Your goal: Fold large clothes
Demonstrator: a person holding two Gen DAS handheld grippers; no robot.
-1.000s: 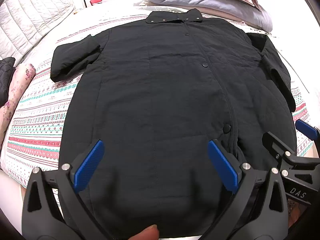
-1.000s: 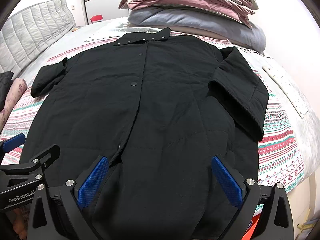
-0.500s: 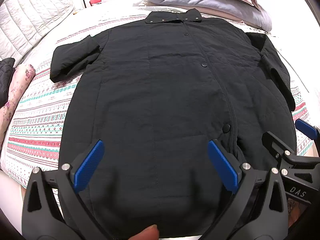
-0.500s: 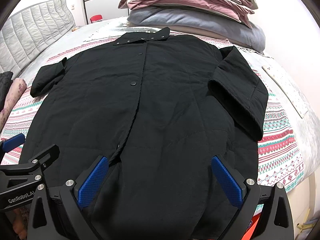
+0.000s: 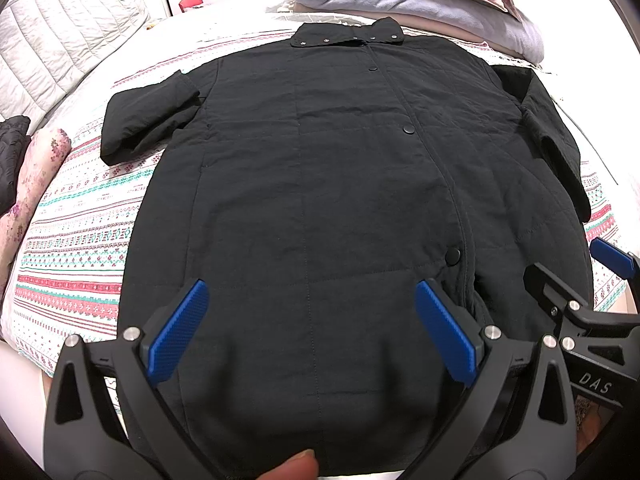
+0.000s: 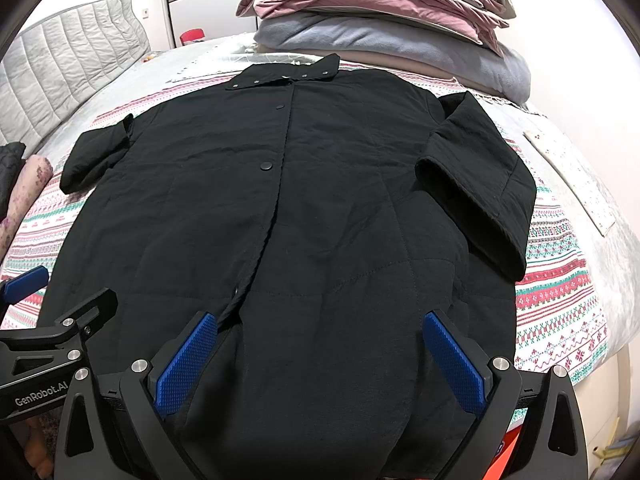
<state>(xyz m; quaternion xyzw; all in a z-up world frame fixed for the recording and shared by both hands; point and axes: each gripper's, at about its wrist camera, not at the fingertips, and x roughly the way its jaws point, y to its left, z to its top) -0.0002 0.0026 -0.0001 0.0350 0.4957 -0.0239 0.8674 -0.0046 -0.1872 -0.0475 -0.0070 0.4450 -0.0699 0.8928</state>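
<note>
Both claws, left claw [image 5: 308, 336] and right claw [image 6: 320, 360], are held wide apart, empty, above the coat [image 5: 320, 200] hem. Hem edge is hidden; only one layer is probably caught.

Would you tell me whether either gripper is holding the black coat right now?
Neither: the left gripper and right gripper are open above the coat hem.

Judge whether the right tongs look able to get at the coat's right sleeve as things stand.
Probably yes. The right tongs are open over the coat's hem, and the right sleeve lies folded on top of the coat ahead of them, with nothing between or on it.
</note>
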